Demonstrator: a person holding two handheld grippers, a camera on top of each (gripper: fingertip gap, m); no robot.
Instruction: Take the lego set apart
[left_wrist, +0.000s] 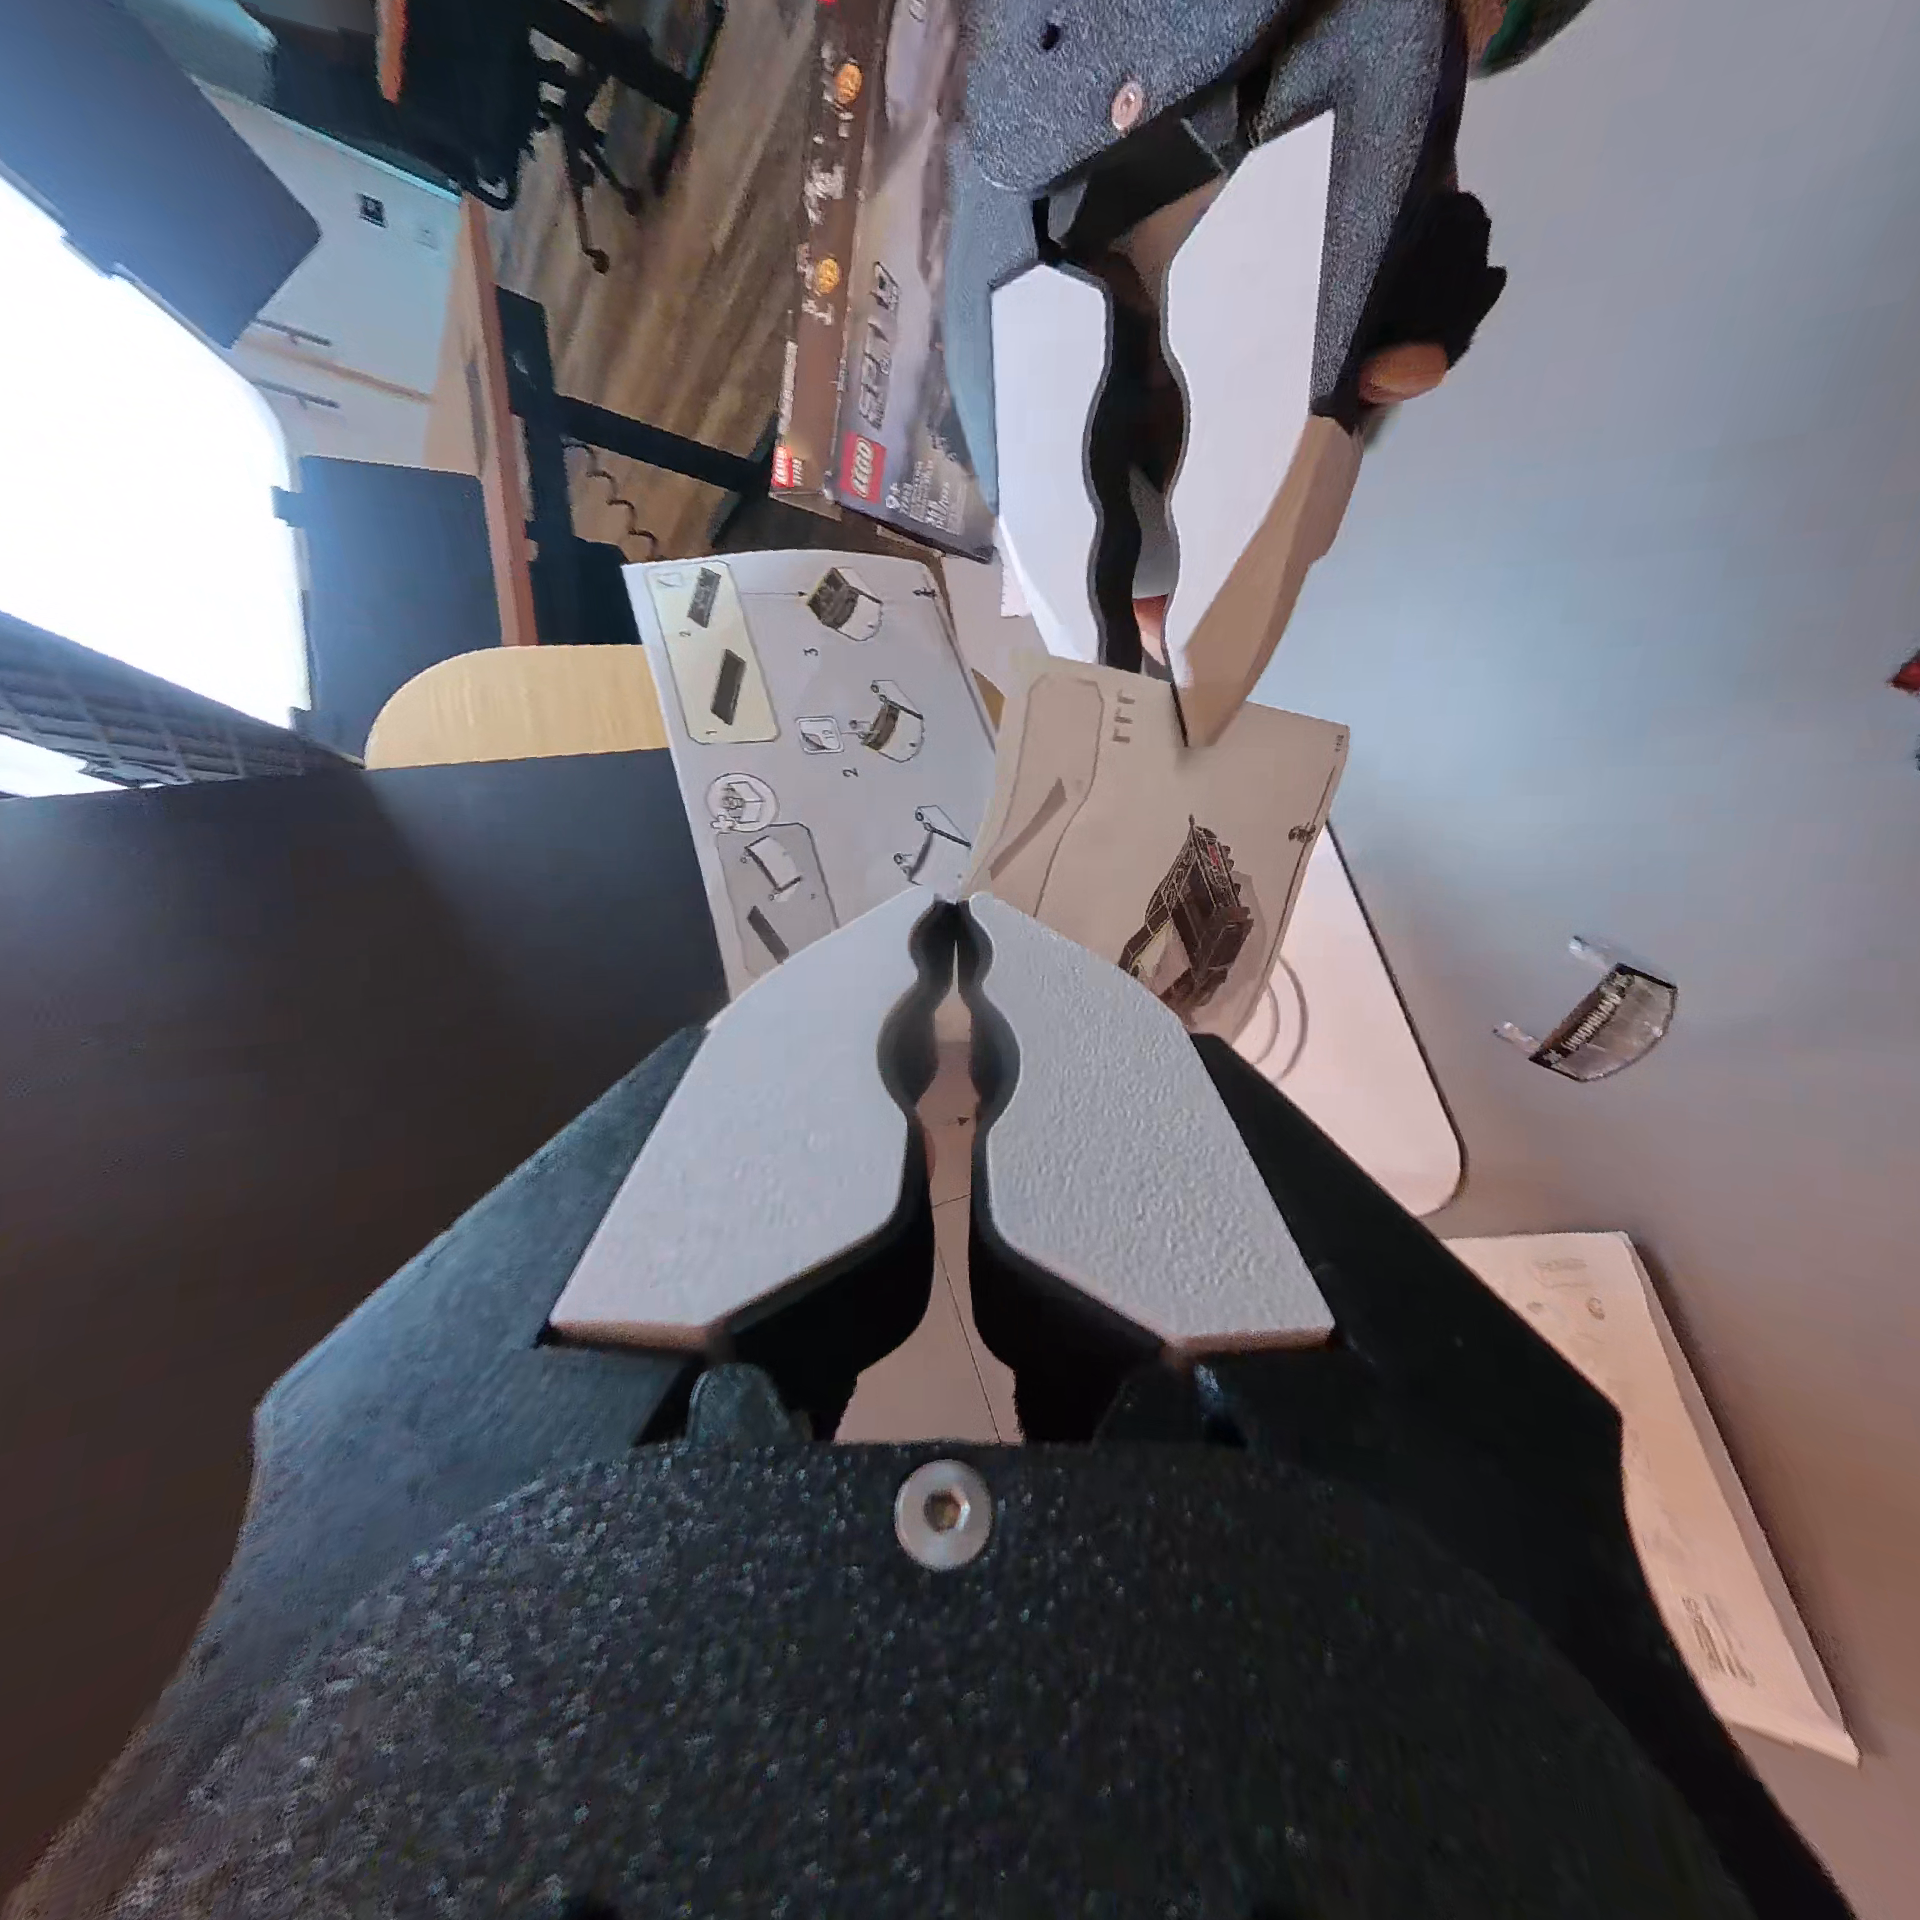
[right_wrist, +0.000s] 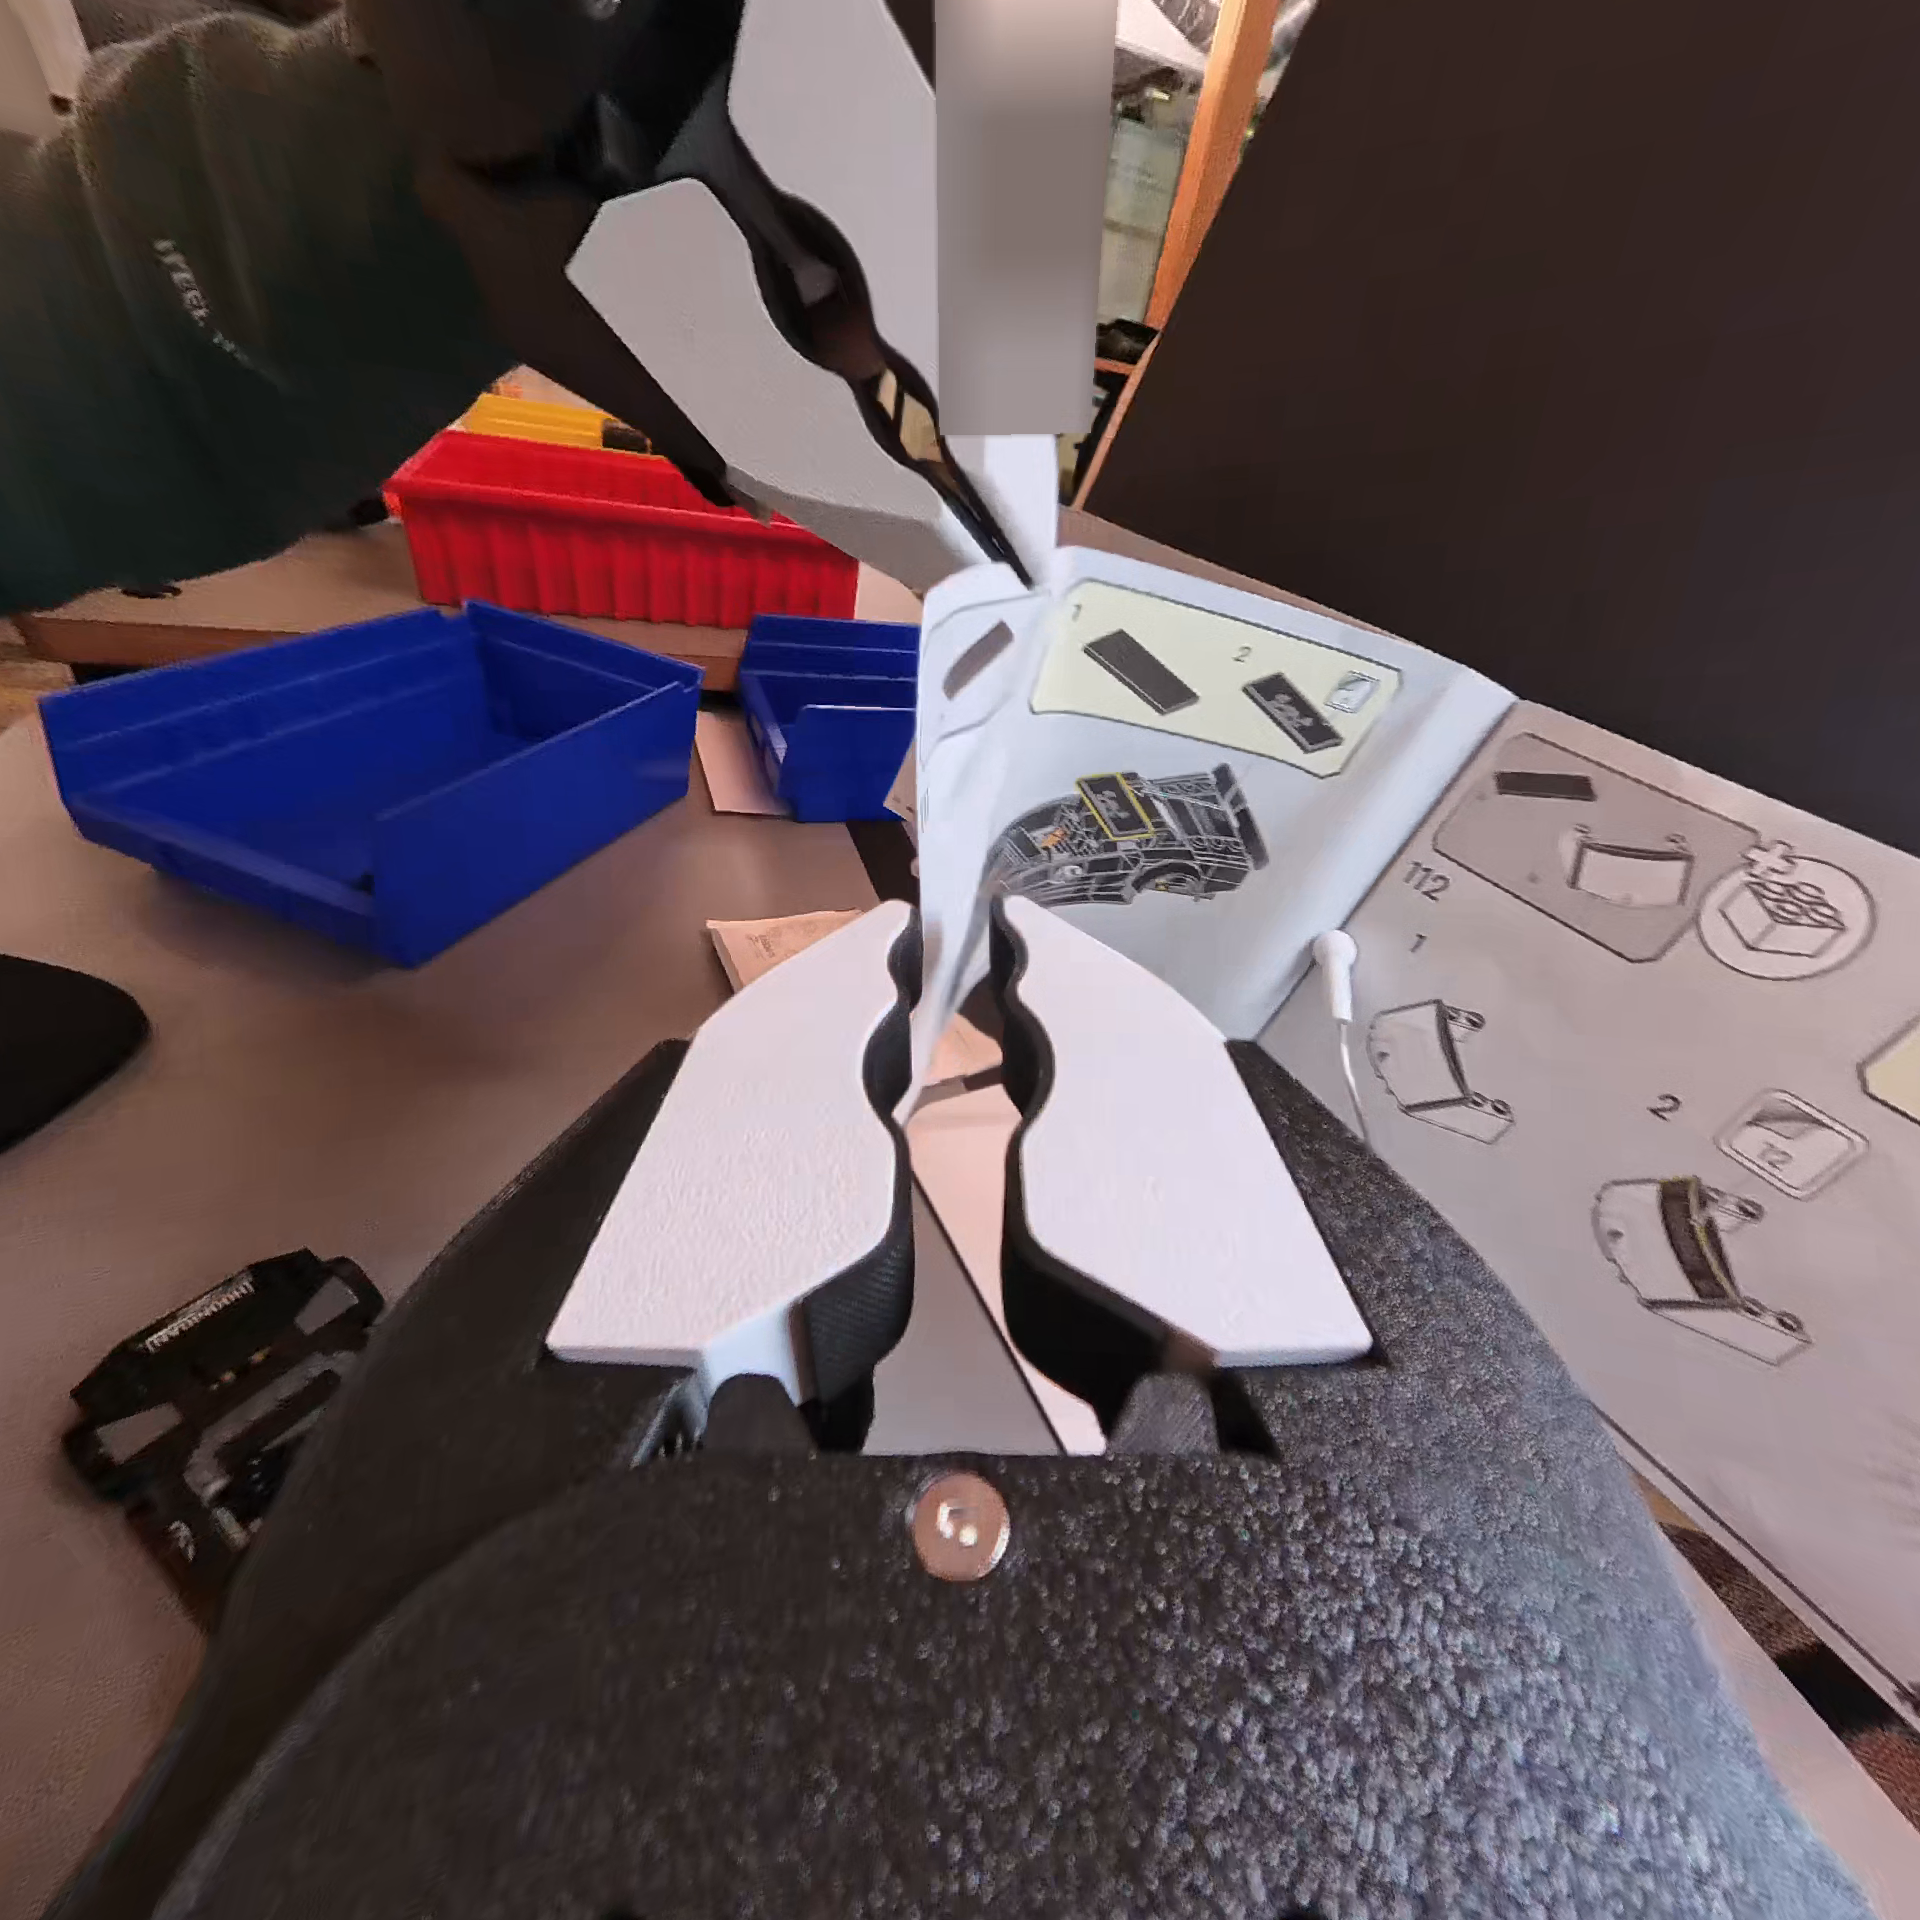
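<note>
An open instruction booklet (right_wrist: 1610, 1039) lies at the right, with one page (right_wrist: 1143, 810) lifted upright. My left gripper (left_wrist: 954, 914) is shut on that page's edge. The right wrist view shows its tips (right_wrist: 1023, 571) pinching the page's top. My right gripper (right_wrist: 951, 914) is open. The page's lower edge stands between its pads, with a gap on the right side. The right gripper also shows in the left wrist view (left_wrist: 1184, 717) at the page (left_wrist: 1164, 831). A black lego model (right_wrist: 208, 1382) lies on the table at the lower left and also shows in the left wrist view (left_wrist: 1600, 1013).
Two blue bins (right_wrist: 364, 769) (right_wrist: 821, 717), a red bin (right_wrist: 613, 551) and a yellow one (right_wrist: 540, 416) stand at the back left. The lego box (left_wrist: 883, 312) lies beyond the booklet. Loose paper sheets (left_wrist: 1662, 1475) lie on the table. A dark panel (right_wrist: 1507, 364) stands behind the booklet. The grippers' ends are close to 6 cm from one another. It is some 30 cm from my right tips to the black lego model (right_wrist: 208, 1382).
</note>
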